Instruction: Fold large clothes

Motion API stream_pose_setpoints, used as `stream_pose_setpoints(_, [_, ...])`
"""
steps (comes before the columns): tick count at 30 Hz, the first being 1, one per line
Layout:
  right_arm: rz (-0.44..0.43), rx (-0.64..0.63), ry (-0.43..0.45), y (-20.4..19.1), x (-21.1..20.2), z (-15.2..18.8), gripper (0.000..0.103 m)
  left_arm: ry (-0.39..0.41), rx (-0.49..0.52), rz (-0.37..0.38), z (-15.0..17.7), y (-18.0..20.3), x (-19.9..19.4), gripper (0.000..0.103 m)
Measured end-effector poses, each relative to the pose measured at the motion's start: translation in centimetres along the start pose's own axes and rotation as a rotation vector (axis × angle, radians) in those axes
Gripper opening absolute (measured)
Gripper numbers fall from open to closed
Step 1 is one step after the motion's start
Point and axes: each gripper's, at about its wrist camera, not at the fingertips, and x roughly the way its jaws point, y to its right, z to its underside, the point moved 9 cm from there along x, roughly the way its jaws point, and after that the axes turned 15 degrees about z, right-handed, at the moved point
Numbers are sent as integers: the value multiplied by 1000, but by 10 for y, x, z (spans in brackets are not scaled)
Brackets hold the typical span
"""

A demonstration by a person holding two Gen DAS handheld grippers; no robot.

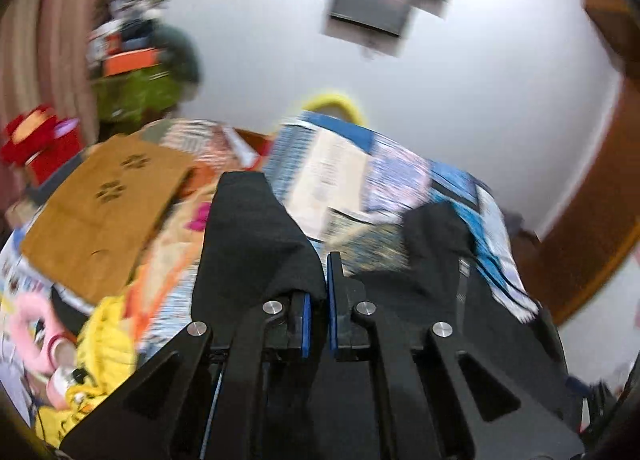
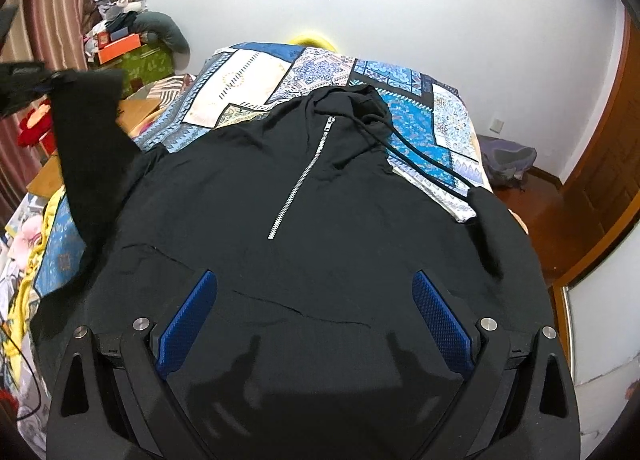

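We see the black zip-neck hooded sweatshirt lying face up on the blue-and-white patchwork bedspread, its long axis running from the hem at six o'clock, just under our right gripper, to the hood at twelve o'clock near the far wall. The right gripper's jaws stand wide, the blue textured pads splayed to either side with only flat cloth between them, holding nothing. Our left gripper has its jaws pinched narrow on the end of the black left sleeve, which in the right wrist view rises off the bed at about ten o'clock as a dark hanging strip. The left wrist view is blurred, so we cannot say how much cloth sits between the pads. The other sleeve lies along the body at three o'clock, draping off the bed's edge. We judge that the coming move turns on carrying the raised sleeve across toward the silver zipper, crosswise to the garment's long axis; the left hand already has it, while the right sits nearer the hem and the three o'clock sleeve.
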Motion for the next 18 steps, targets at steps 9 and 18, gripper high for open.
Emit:
stream_pose_setpoints(9, [-41,48,-35,13,6,15,97,-236,77,159,76,98,74,5])
stream_pose_setpoints(18, [-19,64,-69,25,14,31,97,-469,186,194,167,148,117,6])
